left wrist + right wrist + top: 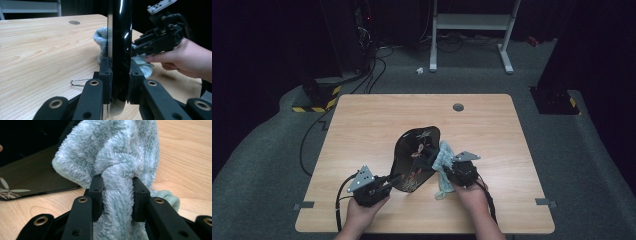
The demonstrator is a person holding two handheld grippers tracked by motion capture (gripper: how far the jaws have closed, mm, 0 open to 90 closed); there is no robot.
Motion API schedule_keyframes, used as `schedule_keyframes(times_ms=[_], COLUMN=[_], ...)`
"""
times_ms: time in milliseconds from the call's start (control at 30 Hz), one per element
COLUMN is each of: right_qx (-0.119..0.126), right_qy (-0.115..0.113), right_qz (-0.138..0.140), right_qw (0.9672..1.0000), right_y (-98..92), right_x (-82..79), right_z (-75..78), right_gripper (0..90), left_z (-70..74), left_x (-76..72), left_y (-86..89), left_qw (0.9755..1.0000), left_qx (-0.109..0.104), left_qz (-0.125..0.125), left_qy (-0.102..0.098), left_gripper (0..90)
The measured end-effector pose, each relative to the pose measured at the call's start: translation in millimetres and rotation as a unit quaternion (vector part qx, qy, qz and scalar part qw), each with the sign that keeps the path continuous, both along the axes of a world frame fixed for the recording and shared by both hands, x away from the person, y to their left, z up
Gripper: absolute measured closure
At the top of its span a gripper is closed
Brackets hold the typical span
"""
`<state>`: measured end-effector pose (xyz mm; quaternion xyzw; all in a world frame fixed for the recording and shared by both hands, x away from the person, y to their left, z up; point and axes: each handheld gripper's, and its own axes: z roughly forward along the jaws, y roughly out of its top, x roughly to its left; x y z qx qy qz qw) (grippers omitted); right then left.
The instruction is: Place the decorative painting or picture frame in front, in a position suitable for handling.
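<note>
Left tool (393, 178) pinches tray (414, 157) by its near rim, held on edge; right tool (443, 169), pinching cloth (443, 159), sits just right of tray's face.

A glossy black tray (414, 157) with painted flowers and leaves stands tilted on its edge near the middle of the tabletop (362, 130), its lower rim clamped between jaws and its decorated face turned to the right. A fluffy pale blue-green cloth (443, 162), bunched and pinched between the other jaws, presses against that face, its tail trailing onto the tabletop.
</note>
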<state>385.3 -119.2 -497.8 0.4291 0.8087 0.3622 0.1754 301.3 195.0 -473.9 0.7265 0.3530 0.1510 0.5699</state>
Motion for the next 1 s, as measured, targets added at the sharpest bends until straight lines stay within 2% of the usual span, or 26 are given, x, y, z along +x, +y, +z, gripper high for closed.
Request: schedule_keyframes(times_ms=[200,300,367,500,567,800,1000], right_qx=[0.01,0.038,0.041,0.047,0.042,0.053,0.052], right_qy=[-0.024,-0.038,-0.047,-0.058,-0.062,-0.063,-0.081], right_qz=[-0.01,-0.02,-0.025,-0.031,-0.033,-0.039,-0.026], right_qw=[0.9996,0.9983,0.9977,0.9967,0.9966,0.9958,0.9951], right_y=[-12.1,-22.5,-26.7,-33.0,-33.9,-35.1,-28.5], right_x=[-13.2,-25.9,-33.4,-47.1,-53.3,-60.2,-69.1], right_z=[12.6,20.8,23.1,23.0,21.2,12.4,15.1], right_gripper=[67.3,67.2,67.1,66.7,66.6,66.6,66.5], left_z=[-1.8,-2.3,-2.8,-2.5,-2.4,-1.7,-3.8], left_x=[-1.0,-2.2,-3.4,-6.7,-8.8,-14.4,-17.4], left_y=[0.3,0.3,-0.8,-0.8,0.1,4.9,4.6], left_qw=[1.0,0.9999,0.9998,0.9997,0.9996,0.9997,0.9996], left_qx=[0.008,0.011,0.015,0.022,0.024,0.02,0.021], left_qz=[0.005,0.012,0.013,0.011,0.013,0.016,0.018], left_qy=[0.0,0.0,-0.001,-0.002,0.0,0.004,0.008], left_gripper=[71.5,66.0,64.0,61.4,60.1,57.4,56.3])
